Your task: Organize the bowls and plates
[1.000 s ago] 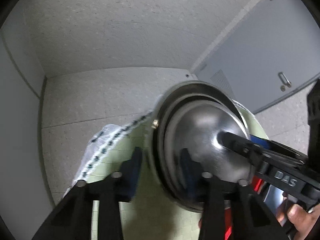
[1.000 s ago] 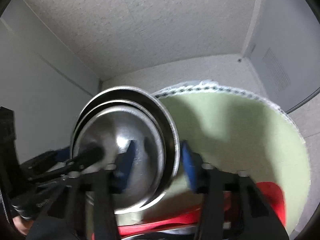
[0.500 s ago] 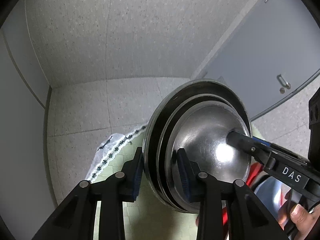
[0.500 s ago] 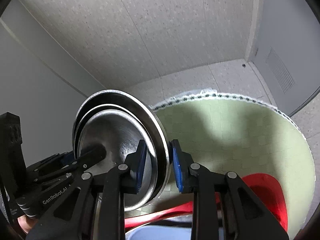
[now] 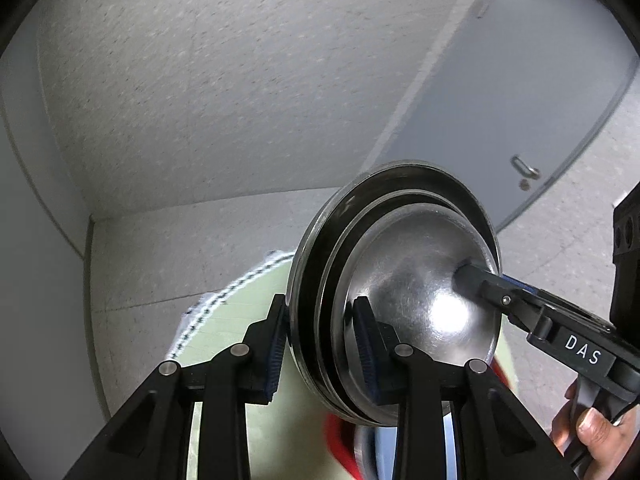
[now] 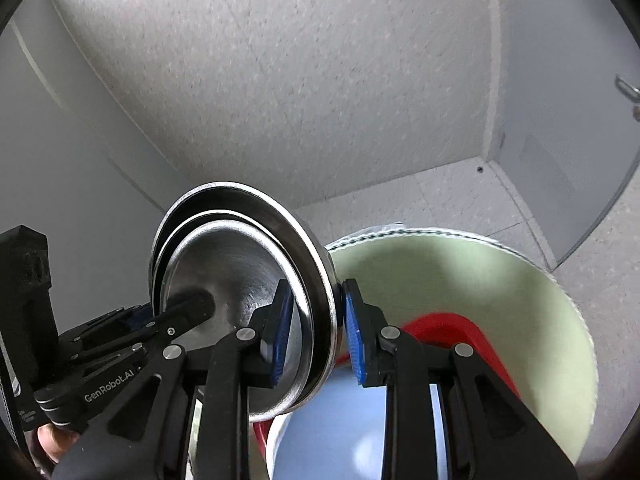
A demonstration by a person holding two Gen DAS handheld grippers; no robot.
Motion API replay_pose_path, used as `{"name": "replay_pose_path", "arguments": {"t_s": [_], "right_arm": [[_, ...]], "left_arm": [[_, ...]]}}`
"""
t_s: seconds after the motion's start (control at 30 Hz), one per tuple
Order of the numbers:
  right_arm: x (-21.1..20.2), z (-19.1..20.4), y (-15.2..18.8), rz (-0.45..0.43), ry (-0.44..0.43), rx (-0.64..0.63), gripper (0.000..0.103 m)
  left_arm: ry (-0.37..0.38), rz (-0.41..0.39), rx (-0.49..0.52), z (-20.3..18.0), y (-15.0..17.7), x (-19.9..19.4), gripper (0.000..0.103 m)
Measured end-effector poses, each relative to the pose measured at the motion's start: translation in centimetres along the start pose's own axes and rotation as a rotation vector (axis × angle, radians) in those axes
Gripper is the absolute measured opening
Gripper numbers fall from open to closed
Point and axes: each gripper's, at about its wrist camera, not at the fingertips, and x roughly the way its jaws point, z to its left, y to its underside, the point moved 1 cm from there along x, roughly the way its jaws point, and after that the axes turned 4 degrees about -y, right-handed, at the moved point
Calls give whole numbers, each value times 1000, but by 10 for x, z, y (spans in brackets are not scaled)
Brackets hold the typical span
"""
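A nested stack of steel bowls (image 5: 416, 296) is held up in the air, tilted on edge, above a round pale green table (image 5: 236, 320). My left gripper (image 5: 322, 344) is shut on the stack's rim. My right gripper (image 6: 314, 330) is shut on the opposite rim of the same stack (image 6: 240, 264). The right gripper's fingers (image 5: 480, 284) show in the left wrist view, the left gripper's fingers (image 6: 188, 310) in the right wrist view. Below lie a red plate (image 6: 444, 322) and a pale blue plate (image 6: 344, 428).
The green table (image 6: 520, 312) has a patterned cloth edge (image 5: 224, 296). Speckled floor (image 5: 160, 264) and white walls surround it. A grey door (image 5: 520, 92) stands to the right.
Both grippers closed on the bowl stack's rim and lifted it higher off the table. The blue and red plates have come into view below.
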Motion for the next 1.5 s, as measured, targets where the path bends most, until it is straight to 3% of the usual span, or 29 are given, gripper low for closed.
{"name": "replay_pose_path", "arguments": {"t_s": [0.27,0.47,0.77,1.07,1.33,1.4,1.5], "right_arm": [[-63,-23,42,-51,71,69,25],[-78,-51,86,-29,110,138,25],[-62,-74,127,44,159,201,25],[-41,-78,131,84,211,192,25],[-36,-77,138,70,241,192,29],[-40,-74,141,55,247,195,29],[-48,-68,145,22,231,195,40]], "left_arm": [[57,23,102,-37,41,-28,28],[70,88,163,-58,75,-16,27],[49,189,202,-68,103,18,28],[33,231,202,-84,89,51,28],[45,231,201,-84,93,56,38],[68,222,198,-81,97,51,57],[50,158,213,-82,104,32,69]]}}
